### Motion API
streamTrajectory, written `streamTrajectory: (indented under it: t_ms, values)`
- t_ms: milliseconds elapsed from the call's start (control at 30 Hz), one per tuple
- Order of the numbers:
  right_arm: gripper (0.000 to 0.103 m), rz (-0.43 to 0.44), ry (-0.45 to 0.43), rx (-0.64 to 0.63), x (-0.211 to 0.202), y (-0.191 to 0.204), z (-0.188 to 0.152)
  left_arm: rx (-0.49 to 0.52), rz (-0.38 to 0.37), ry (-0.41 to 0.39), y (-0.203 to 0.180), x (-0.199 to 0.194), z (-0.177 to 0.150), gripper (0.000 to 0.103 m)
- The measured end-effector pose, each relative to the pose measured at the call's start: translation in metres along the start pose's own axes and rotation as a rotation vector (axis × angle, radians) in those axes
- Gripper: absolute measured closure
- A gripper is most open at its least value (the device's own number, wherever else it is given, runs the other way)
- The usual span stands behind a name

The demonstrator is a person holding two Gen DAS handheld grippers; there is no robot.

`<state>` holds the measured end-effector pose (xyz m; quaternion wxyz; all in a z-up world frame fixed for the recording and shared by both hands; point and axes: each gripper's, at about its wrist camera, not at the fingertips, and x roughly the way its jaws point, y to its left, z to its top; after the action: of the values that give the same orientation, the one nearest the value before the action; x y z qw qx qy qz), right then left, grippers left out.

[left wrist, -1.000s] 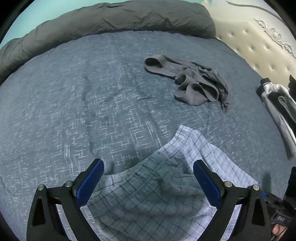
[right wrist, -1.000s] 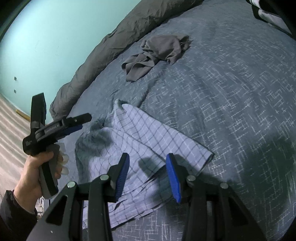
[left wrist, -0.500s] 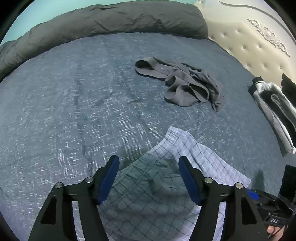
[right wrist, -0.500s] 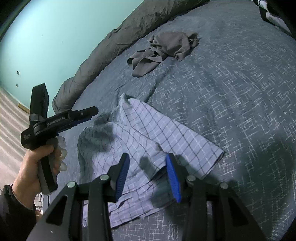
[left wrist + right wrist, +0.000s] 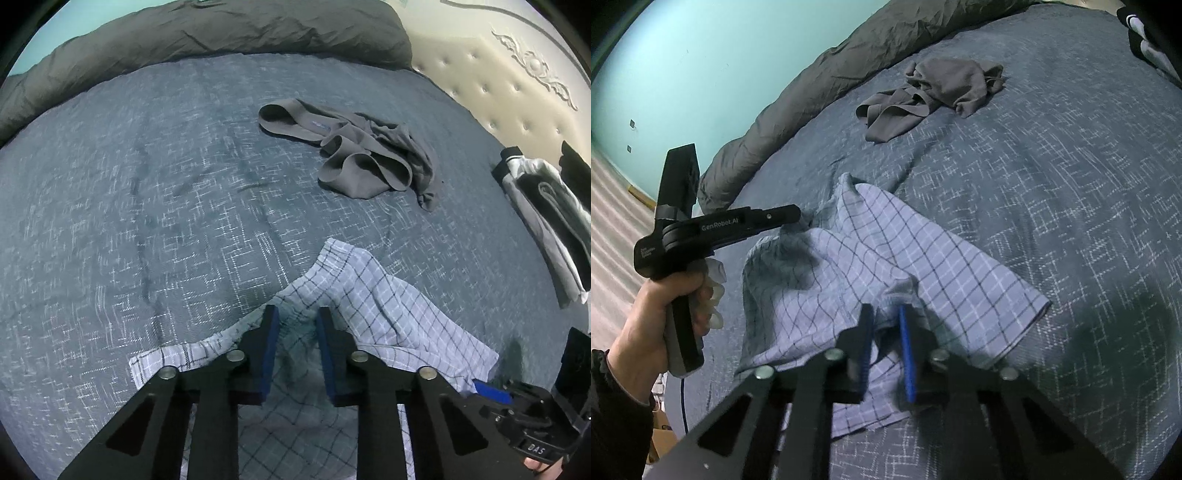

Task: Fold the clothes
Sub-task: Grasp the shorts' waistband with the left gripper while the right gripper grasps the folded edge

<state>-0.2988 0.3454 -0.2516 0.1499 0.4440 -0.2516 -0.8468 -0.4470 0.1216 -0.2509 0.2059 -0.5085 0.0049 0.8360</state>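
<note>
Both grippers, left (image 5: 293, 325) and right (image 5: 884, 323), stand narrow around checked shorts (image 5: 886, 254) low in frame; each should pinch one layer and lift evenly.

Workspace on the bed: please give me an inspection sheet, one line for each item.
Surface: blue-grey bedspread, wrinkled.
Job's things: checked shorts, crumpled, at the near edge.
Clutter: grey garment heaped further back; black-and-white clothes by the headboard.
Grippers: left gripper and right gripper both narrowed around folds of the shorts; firm clamping cannot be confirmed.
Cables: blue cable below the left handle.
Surroundings: grey duvet, teal wall.
</note>
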Motion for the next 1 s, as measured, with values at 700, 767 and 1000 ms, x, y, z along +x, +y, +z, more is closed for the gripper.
streamTrajectory:
  t_ms: [700, 767, 1000]
  values:
    - [0.101, 0.044, -0.085, 0.018, -0.029, -0.003, 0.004, -0.054, -0.012, -0.076, 0.008, -0.018, 0.002, 0.099]
    - [0.101, 0.049, -0.1, 0.013, -0.036, -0.002, 0.005, -0.059, -0.018, -0.102, 0.007, -0.026, 0.005, 0.1]
    - [0.101, 0.043, -0.131, 0.029, -0.05, -0.009, 0.007, -0.054, -0.043, -0.127, -0.005, -0.032, 0.022, 0.1]
